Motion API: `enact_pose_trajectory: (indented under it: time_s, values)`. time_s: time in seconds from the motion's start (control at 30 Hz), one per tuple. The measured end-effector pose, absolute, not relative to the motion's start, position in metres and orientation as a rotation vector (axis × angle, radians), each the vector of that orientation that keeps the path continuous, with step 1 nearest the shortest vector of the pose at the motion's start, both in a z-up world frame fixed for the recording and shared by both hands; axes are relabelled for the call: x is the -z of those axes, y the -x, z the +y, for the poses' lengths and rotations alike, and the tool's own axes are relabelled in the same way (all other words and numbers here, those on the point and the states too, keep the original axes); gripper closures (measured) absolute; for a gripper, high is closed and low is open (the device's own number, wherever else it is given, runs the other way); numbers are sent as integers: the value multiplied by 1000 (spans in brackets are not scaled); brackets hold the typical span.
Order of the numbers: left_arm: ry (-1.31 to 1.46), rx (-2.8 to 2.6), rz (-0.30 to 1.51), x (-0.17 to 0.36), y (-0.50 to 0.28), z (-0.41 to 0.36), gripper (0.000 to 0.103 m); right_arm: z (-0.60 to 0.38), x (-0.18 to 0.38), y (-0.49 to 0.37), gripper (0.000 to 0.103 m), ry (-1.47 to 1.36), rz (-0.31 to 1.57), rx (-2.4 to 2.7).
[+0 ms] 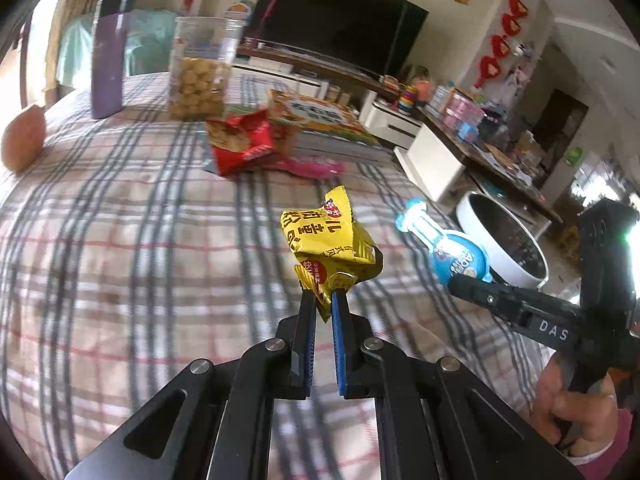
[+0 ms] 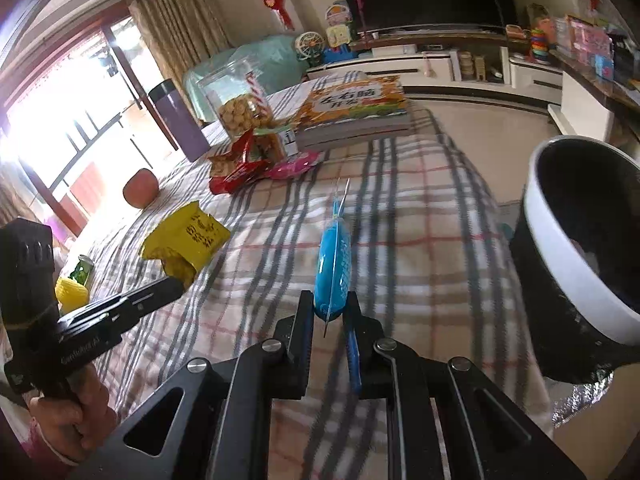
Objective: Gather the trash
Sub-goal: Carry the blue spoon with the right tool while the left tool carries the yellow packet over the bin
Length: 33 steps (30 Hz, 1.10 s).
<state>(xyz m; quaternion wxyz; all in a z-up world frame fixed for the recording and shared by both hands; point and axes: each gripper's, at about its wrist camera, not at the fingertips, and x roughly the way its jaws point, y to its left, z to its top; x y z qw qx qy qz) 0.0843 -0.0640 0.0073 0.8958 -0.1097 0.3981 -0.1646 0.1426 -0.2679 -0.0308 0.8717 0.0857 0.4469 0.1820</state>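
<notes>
The left gripper (image 1: pixel 323 294) is clamped on the lower corner of a crumpled yellow wrapper (image 1: pixel 325 240), which stands up from the jaws above the checked tablecloth (image 1: pixel 120 240); the wrapper is glossy, creased into a rough lump, printed with black characters and a red round mark, and its long axis runs away from the fingers, up and slightly right in that view. The right gripper (image 2: pixel 330 308) pinches a blue packet (image 2: pixel 333 266) by its near end; the packet is flat, seen edge-on from its own camera, bright blue with a pale sealed seam, and it points straight forward along the fingers, its far tip thin and somewhat blurred, so its print cannot be read there. A white-rimmed bin (image 2: pixel 576 240) with a dark lining stands just beside the table's right edge, near the blue packet. Farther back on the cloth lie a red snack bag (image 1: pixel 240 144), a pink wrapper (image 1: pixel 316 166) and a stack of books (image 2: pixel 356 114).
</notes>
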Motion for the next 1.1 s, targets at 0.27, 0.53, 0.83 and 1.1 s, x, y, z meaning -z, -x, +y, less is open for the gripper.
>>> enact_pose_trajectory:
  time_s: [0.27, 0.53, 0.83, 1.1]
  values:
    - [194, 394, 827, -9, -84, -94, 97, -297, 25, -132, 89, -207, 911, -337]
    - [159, 442, 829, -12, -89, -125, 97, -326, 17, -121, 89, -229, 883, -297]
    - [123, 498, 824, -16, -105, -158, 97, -361, 5, -114, 89, -254, 848, -247]
    - [94, 551, 822, -17, -122, -189, 97, -396, -1, -113, 89, -270, 826, -181]
